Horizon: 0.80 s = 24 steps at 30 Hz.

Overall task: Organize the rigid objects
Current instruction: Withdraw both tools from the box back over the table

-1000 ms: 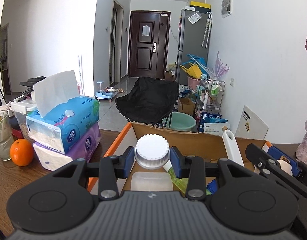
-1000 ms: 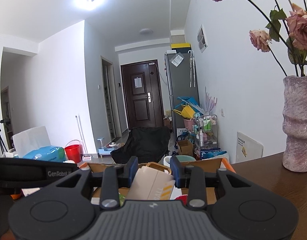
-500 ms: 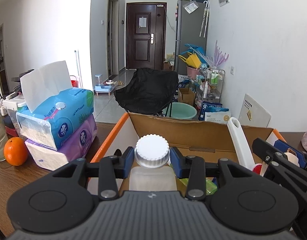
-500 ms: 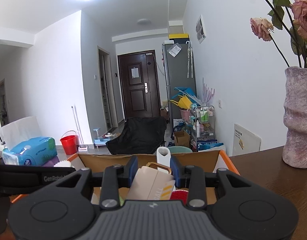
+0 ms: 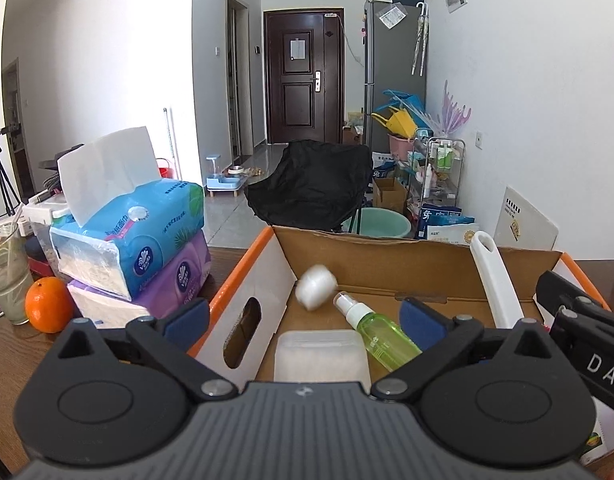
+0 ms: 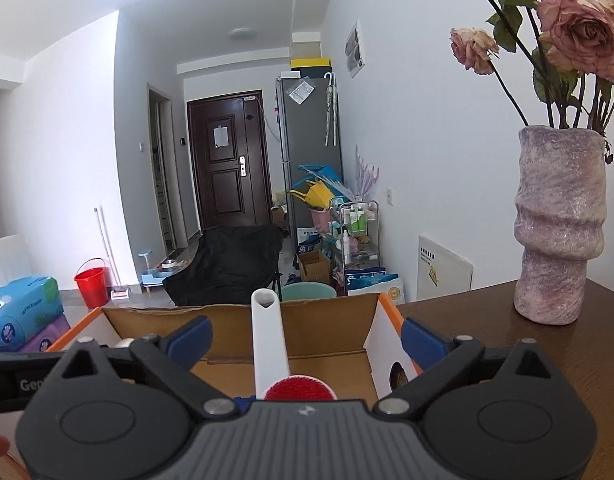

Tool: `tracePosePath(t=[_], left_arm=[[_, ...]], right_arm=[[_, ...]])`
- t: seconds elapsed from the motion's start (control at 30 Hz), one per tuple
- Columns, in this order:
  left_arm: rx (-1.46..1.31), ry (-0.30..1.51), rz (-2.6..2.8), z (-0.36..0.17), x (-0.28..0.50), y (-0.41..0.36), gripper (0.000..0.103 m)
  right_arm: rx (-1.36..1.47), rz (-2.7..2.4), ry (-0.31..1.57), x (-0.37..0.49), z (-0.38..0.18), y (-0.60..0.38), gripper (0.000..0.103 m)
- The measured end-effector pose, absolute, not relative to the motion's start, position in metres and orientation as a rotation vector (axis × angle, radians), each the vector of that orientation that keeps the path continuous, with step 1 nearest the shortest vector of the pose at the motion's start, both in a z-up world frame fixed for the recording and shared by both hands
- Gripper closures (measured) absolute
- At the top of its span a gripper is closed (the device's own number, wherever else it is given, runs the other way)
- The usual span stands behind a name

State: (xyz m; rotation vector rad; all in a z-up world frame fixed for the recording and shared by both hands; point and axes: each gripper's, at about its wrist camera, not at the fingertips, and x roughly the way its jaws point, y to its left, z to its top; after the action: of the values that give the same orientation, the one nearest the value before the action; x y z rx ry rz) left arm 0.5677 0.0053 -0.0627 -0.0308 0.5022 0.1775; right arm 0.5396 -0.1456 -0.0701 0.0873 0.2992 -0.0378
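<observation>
**Both claws empty, both loads now in the box**

I see my left gripper (image 5: 303, 318) spread wide with nothing between its blue pads; half a second ago it clamped the white ribbed-cap bottle (image 5: 315, 286). That bottle now shows blurred at my twelve o'clock against the far wall of the orange-edged cardboard box (image 5: 407, 258), probably still tumbling, though the blur leaves me unsure. My right gripper (image 6: 305, 338) is likewise apart, and the beige flat card-like item it held is out of sight, presumably dropped below the camera's edge.

I judge both releases done, so each hand is free for the next object.

Inside the box, from the left view: a frosted translucent plastic tub (image 5: 319, 354) at six o'clock, a green spray bottle with white nozzle (image 5: 377, 332) lying tilted at one o'clock, and a white plastic-handled brush (image 5: 495, 280) leaning at two o'clock. The right view shows that brush's red bristle head (image 6: 299, 390).
</observation>
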Motion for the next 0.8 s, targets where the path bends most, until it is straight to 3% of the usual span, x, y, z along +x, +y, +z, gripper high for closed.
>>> tracePosePath(t=[0.8], left_arm=[[-0.082,0.467,0.229,-0.042,0.505,0.038,0.000]], right_arm=[[0.110,0.008,0.232,0.484,-0.059,-0.151,0.000]])
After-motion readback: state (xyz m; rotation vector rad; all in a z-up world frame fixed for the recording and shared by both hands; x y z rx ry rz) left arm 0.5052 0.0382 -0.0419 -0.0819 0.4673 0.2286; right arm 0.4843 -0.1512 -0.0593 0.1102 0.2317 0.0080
